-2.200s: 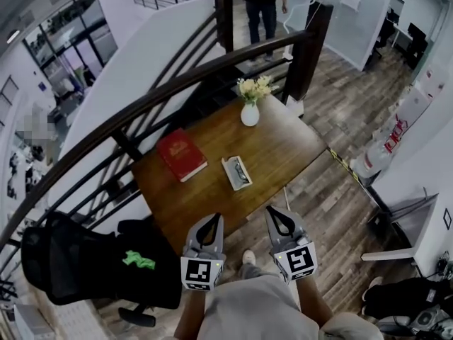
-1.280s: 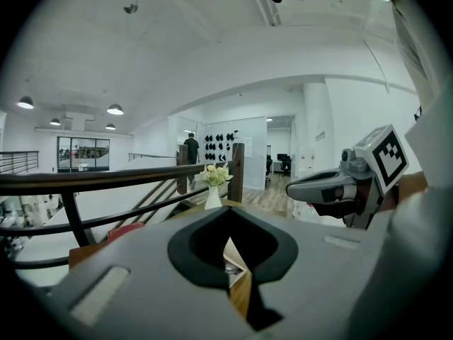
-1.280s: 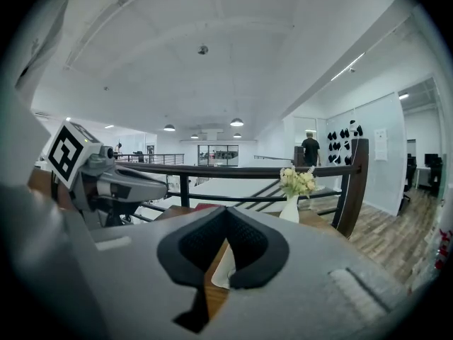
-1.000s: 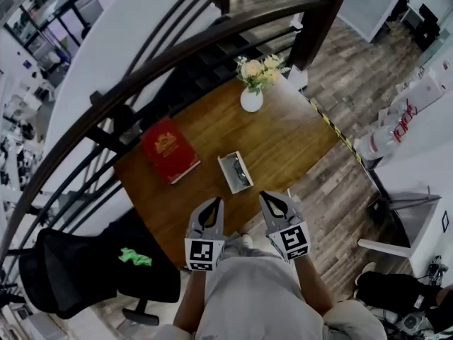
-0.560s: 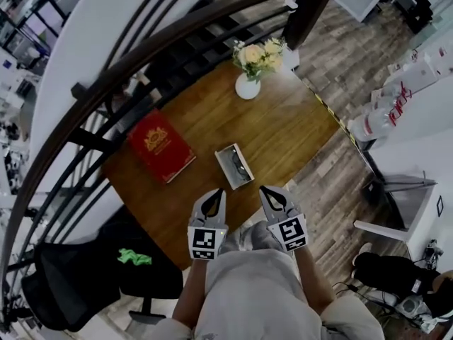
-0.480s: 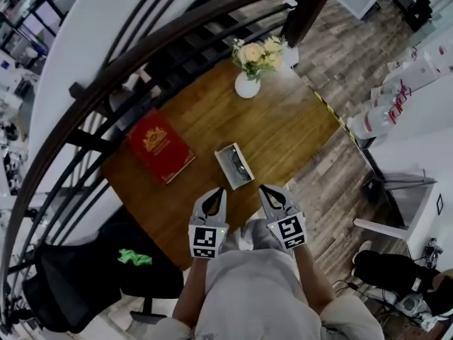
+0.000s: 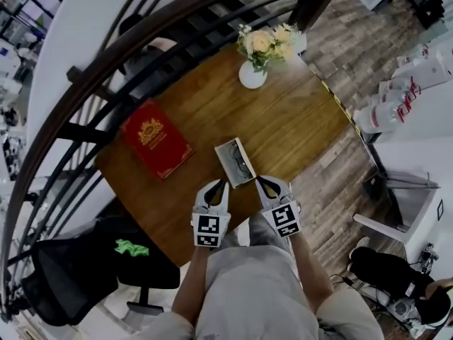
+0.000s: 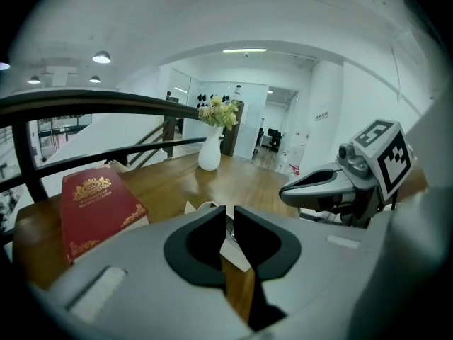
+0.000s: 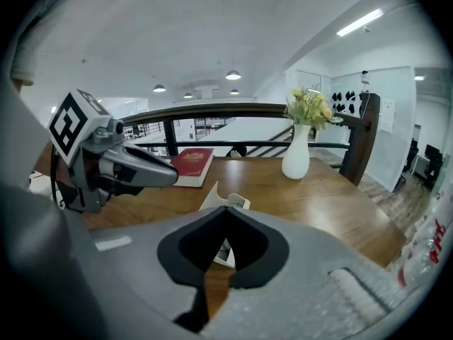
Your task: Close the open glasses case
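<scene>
The open glasses case [image 7: 236, 162] lies on the wooden table [image 7: 283, 126] near its front edge, white inside with dark glasses in it. My left gripper [image 7: 218, 185] hovers just short of its near left side. Its jaws have just been opening and stand a narrow gap apart, with nothing between them. The right gripper [image 7: 263, 183] is at the case's near right side, tips together. In the left gripper view the case [image 8: 198, 207] peeks out behind the left gripper [image 8: 229, 211]. In the right gripper view the case [image 9: 211, 195] sits just beyond the right gripper [image 9: 226, 207].
A red book [image 7: 156, 139] lies left of the case. A white vase of flowers [image 7: 253, 75] stands at the table's far side. A dark curved railing [image 7: 106, 69] runs behind the table. A black chair [image 7: 64, 275] stands at the lower left.
Both grippers have come down and forward to the table's front edge, and their tips now flank the near end of the case. The case, book and vase have not moved.
</scene>
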`<act>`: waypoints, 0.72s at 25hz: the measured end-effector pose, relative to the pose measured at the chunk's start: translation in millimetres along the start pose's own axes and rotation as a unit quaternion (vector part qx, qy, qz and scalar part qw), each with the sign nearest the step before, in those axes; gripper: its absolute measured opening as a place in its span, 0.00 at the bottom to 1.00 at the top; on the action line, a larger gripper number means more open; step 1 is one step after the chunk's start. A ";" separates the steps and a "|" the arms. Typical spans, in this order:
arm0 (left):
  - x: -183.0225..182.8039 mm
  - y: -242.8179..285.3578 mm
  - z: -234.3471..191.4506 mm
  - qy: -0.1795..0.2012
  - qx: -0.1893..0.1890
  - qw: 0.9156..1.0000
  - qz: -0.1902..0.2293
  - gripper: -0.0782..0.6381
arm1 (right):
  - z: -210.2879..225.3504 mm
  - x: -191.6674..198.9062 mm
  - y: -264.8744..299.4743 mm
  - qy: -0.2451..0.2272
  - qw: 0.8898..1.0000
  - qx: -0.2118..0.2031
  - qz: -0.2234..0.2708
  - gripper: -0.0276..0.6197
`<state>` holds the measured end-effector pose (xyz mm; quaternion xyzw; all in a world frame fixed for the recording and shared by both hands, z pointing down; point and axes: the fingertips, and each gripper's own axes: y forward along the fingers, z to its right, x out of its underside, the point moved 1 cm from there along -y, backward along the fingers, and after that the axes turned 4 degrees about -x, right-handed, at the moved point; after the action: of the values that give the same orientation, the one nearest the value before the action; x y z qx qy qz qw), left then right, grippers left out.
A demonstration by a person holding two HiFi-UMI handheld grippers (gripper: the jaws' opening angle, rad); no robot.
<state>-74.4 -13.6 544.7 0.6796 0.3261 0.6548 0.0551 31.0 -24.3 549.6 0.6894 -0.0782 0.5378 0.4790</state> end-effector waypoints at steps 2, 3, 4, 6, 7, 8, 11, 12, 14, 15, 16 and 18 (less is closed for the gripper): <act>9.8 10.5 -1.5 -0.005 -0.005 1.000 -0.014 0.19 | 5.1 7.8 9.2 -0.003 1.000 -0.008 -0.009 0.05; 14.4 15.6 -2.5 -0.007 -0.008 1.000 -0.021 0.20 | 7.5 11.5 14.1 -0.004 1.000 -0.012 -0.014 0.05; 18.9 20.5 -3.4 -0.009 -0.010 0.999 -0.029 0.22 | 9.6 15.0 19.1 -0.005 1.000 -0.017 -0.018 0.05; 27.8 29.1 -4.6 -0.015 -0.017 0.999 -0.043 0.25 | 12.8 21.4 27.9 -0.006 0.999 -0.028 -0.027 0.05; 31.6 32.8 -4.7 -0.018 -0.021 0.998 -0.051 0.26 | 13.8 24.1 31.4 -0.007 0.999 -0.033 -0.030 0.05; 35.1 36.3 -4.5 -0.021 -0.024 0.998 -0.057 0.28 | 14.5 26.6 34.4 -0.009 0.999 -0.039 -0.033 0.05; 44.8 46.8 -3.6 -0.030 -0.034 0.996 -0.075 0.31 | 17.0 34.6 42.9 -0.018 0.997 -0.054 -0.043 0.05; 47.7 50.3 -3.8 -0.033 -0.037 0.996 -0.080 0.33 | 17.9 36.7 46.1 -0.020 0.997 -0.058 -0.045 0.05; 53.3 56.5 -4.6 -0.038 -0.042 0.994 -0.090 0.34 | 19.6 41.7 52.3 -0.023 0.996 -0.065 -0.053 0.05; 56.1 58.8 -5.1 -0.039 -0.044 0.994 -0.095 0.35 | 20.0 44.7 54.7 -0.023 0.996 -0.069 -0.057 0.05; 58.8 60.7 -5.5 -0.041 -0.047 0.993 -0.099 0.36 | 20.3 47.2 56.9 -0.023 0.995 -0.072 -0.061 0.05; 62.5 63.3 -5.5 -0.046 -0.049 0.992 -0.104 0.36 | 20.1 49.8 60.7 -0.024 0.995 -0.080 -0.063 0.05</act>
<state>-60.4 -32.8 630.6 0.6674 0.3602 0.6290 0.1711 26.9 -51.1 625.9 0.6654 -0.0889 0.4820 0.5631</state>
